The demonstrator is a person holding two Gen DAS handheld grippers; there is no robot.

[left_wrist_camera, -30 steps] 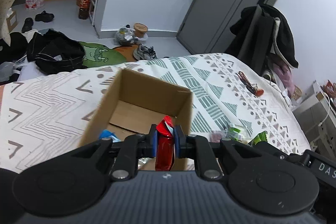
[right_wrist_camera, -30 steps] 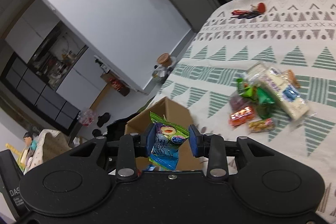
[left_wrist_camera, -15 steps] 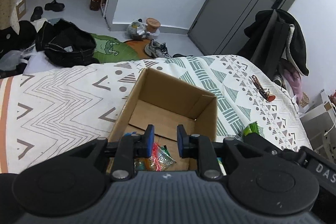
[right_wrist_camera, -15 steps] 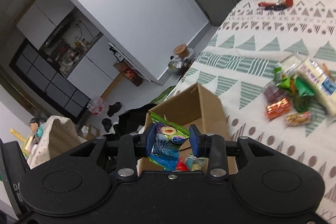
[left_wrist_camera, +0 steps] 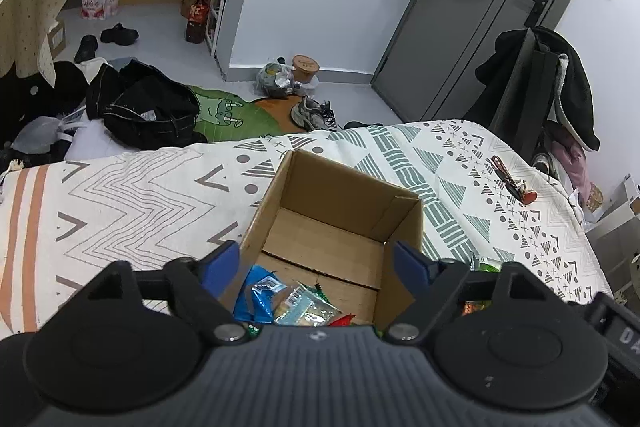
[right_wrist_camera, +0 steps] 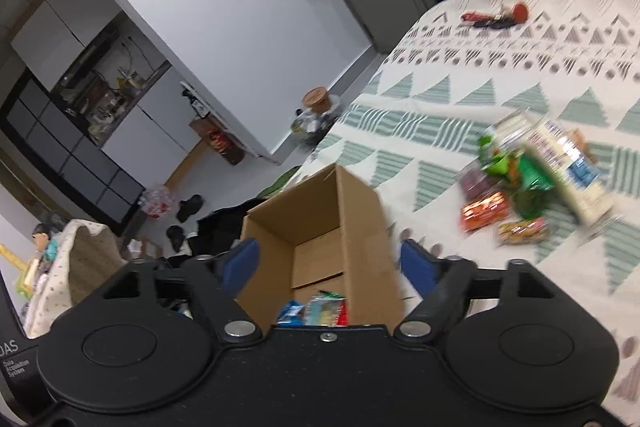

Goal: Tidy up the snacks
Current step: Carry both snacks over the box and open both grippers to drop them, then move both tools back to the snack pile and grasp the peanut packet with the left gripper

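Both tongs are hanging over the cardboard box (left_wrist_camera: 332, 227), and both are standing spread wide with nothing between their blue pads; the left tongs (left_wrist_camera: 316, 263) are looking down into the box from its near side, and the right tongs (right_wrist_camera: 330, 265) are doing the same from a tilted angle, with the box straight ahead between the pads.

Just under the left tongs, at the near end of the box floor, a few snack packets (left_wrist_camera: 288, 301) are lying in a loose heap: a blue one, a clear one and a bit of red; the far half of the box floor is showing bare card.

The rest of the snacks, a small pile (right_wrist_camera: 532, 183) of green, orange and purple packets plus a long pale pack, are lying on the patterned bedspread (right_wrist_camera: 460, 95), well off to the right of the right tongs and beyond the box's right wall; that view is blurred, so single packets are hard to tell apart.

As a judgement, these packets are looking light, soft and crinkly, with slick film that could be slipping out of a shallow pinch; taking each one across its flat middle or by a crimped end seam should be holding best; squeezing hard on puffy or brittle contents is risking crushing them; the long pale pack seems stiffer and likely wants a grip near its middle so it is not drooping or swinging on the way to the box.
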